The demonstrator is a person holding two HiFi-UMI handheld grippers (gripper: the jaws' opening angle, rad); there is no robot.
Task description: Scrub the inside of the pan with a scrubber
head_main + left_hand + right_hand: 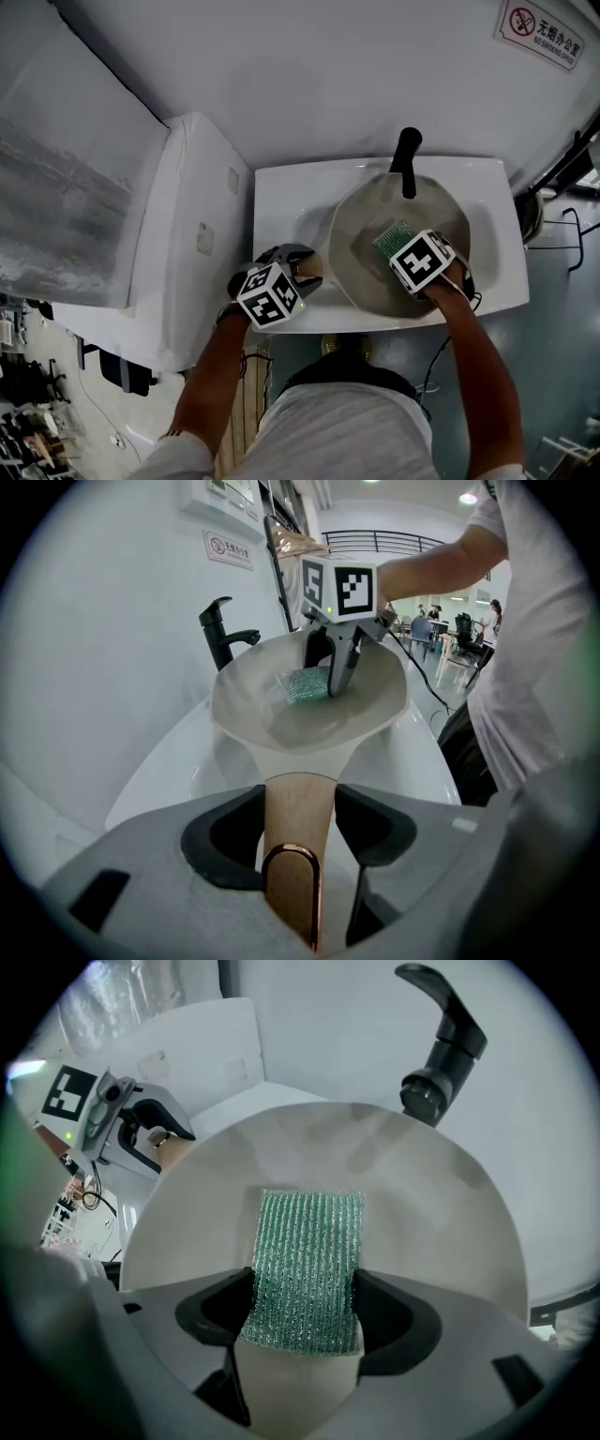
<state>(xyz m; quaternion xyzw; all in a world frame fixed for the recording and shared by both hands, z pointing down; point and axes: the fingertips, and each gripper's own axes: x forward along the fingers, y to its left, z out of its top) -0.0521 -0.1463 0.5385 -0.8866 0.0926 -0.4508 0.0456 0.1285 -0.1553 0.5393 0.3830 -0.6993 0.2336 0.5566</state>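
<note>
Green scrubber point(307, 1269) — seemingly soft, springy — pinching mid-pad in right gripper point(305, 1307), clamping smooth, stiff wooden handle point(298, 799) of pan point(361, 714) ahead in left gripper point(300, 846).

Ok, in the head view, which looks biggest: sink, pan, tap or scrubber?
1. Sink
2. Pan
3. Tap and scrubber look about alike. The scrubber is partly hidden, so I won't rank them.

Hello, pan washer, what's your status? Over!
Left gripper shut on pan handle. Right gripper shut on scrubber, inside pan. Black tap overhangs far rim.
</note>
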